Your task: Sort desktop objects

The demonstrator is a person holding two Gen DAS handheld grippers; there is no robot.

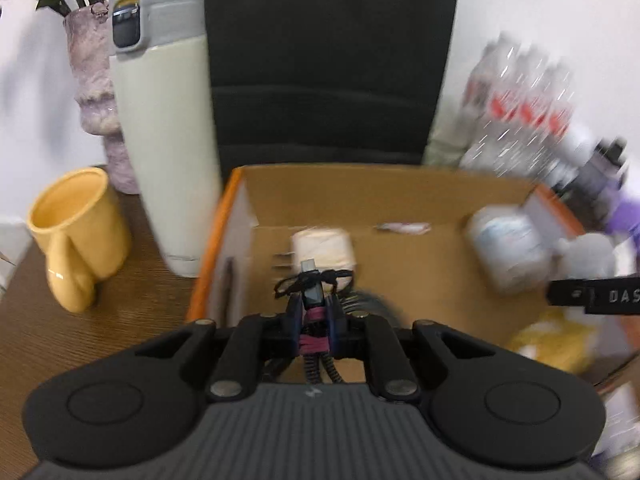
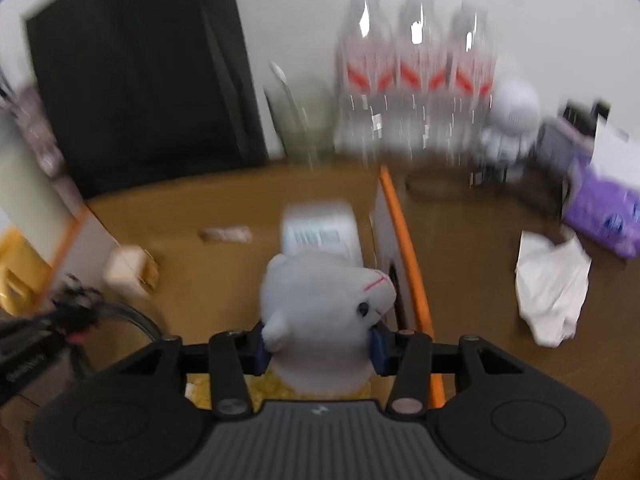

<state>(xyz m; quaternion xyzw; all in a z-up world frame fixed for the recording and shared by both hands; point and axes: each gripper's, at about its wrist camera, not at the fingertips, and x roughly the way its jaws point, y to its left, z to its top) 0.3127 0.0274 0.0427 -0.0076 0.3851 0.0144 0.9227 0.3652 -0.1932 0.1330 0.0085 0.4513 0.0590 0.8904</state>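
Note:
An open cardboard box [image 1: 360, 184] with orange edges sits on the wooden desk. My left gripper [image 1: 314, 306] is shut on a bundled black charging cable [image 1: 312, 288] tied with a dark red band, held over the box's near side. A white charger block [image 1: 324, 250] and a white jar [image 1: 506, 246] lie inside the box. In the right wrist view my right gripper [image 2: 320, 344] is shut on a white plush toy [image 2: 324, 308] with a black eye, held above the box's [image 2: 404, 236] right wall. The white jar [image 2: 320, 230] lies just beyond the toy.
A tall cream flask [image 1: 168, 128], a yellow mug [image 1: 76, 232] and a pink vase [image 1: 96, 92] stand left of the box. Three water bottles [image 2: 416, 76], a glass [image 2: 304, 120], a crumpled white tissue [image 2: 552, 292] and a purple pack [image 2: 604, 216] are on the right. A black chair back [image 1: 328, 60] rises behind.

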